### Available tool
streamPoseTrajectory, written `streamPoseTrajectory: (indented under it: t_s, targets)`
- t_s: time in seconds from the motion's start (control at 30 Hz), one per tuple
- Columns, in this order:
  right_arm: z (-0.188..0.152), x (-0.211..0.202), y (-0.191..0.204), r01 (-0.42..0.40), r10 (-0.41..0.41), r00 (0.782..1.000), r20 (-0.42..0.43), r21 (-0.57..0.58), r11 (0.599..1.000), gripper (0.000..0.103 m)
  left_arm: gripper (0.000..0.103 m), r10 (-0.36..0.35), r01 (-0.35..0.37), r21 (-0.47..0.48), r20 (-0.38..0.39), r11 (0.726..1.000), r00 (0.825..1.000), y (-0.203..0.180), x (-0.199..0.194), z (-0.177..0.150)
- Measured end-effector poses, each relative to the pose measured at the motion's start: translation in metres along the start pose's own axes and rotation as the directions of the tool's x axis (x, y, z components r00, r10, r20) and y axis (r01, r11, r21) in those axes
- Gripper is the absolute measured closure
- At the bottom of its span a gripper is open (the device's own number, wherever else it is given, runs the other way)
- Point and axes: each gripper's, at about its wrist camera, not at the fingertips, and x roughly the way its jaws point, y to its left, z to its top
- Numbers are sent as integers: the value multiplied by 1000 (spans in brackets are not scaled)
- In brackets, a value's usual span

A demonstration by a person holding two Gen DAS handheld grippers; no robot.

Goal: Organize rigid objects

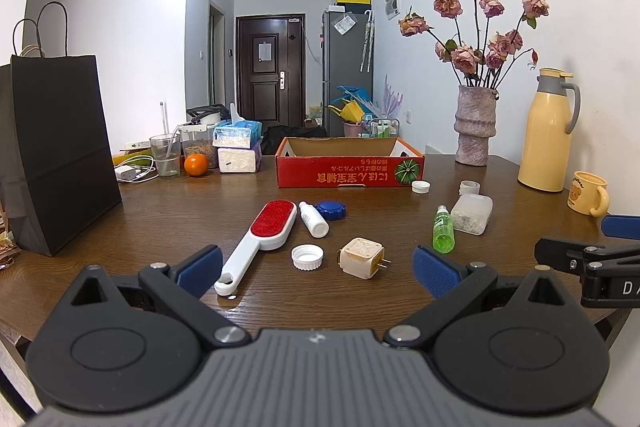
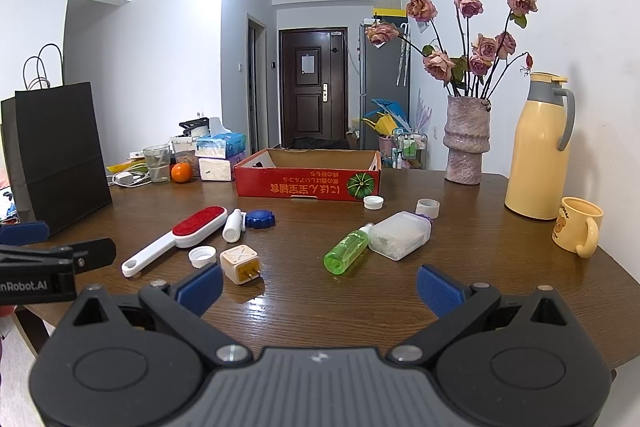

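Small items, among them a lint brush [image 1: 264, 239], plug [image 1: 362, 257], green bottle [image 1: 443, 230] and caps, lie loose on the table [image 1: 160, 211]. Red box [image 1: 348, 163] looks nearly empty. Left gripper [image 1: 316, 267] and right gripper [image 2: 320, 287] hover spread, empty; sorting seems unstarted.

1. Left tool [image 1: 318, 269]: black linkage arms, ribbed grey body, silver pivot screws.
2. Right tool [image 2: 320, 285]: identical build, ridged blue pads [image 2: 438, 289].
3. White lettering marks each tool's side.

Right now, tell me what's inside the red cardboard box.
The red cardboard box shows only bare brown inner walls, plus something dark at its left inner corner. Its front wall hides the floor, so the contents cannot be confirmed.
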Motion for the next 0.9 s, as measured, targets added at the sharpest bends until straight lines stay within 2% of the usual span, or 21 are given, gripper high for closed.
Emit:
streamPoseTrajectory:
  t_s: [0.57, 0.9]
  targets:
    - [1, 5, -1, -2, 2, 1000, -10, -3, 1000, 0, 0, 2, -2, 0, -3, 1000, 1000, 1, 1, 4]
    - [6, 18, 0, -6, 6, 1000, -26, -9, 1000, 0, 0, -4, 4, -5, -19, 1000, 1000, -1, 18, 9]
